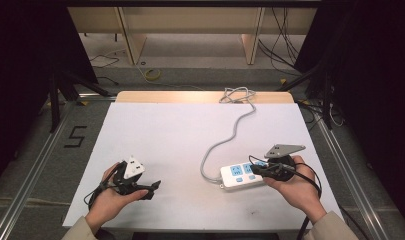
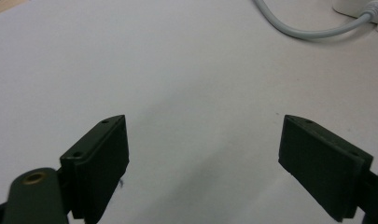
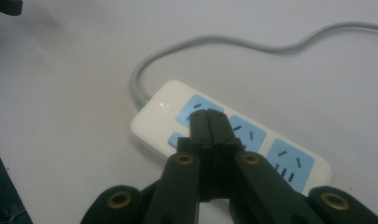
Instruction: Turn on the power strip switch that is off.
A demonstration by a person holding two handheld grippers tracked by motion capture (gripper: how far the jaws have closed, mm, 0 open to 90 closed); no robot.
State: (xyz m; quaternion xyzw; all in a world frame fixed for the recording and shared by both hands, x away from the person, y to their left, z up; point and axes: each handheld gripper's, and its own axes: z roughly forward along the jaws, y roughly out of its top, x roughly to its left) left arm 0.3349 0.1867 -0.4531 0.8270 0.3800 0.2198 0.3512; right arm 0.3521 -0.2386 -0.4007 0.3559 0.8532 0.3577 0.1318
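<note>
A white power strip (image 1: 241,175) with blue socket faces lies on the white table at the near right, and its grey cable (image 1: 230,136) snakes to the far edge. My right gripper (image 1: 256,169) is shut with nothing in it, its tips over the strip. In the right gripper view the strip (image 3: 154,122) lies under the closed tips of the right gripper (image 3: 208,115), which rest at the blue socket nearest the cable end. My left gripper (image 1: 151,190) is held at the near left, open over bare table. The left gripper (image 2: 203,149) has wide jaws and nothing between them.
The white table top (image 1: 170,135) has a wooden strip along its far edge, where the cable bunches (image 1: 237,95). Dark stands and loose cables sit on the floor to both sides. A "5" mark (image 1: 76,136) is on the floor at left.
</note>
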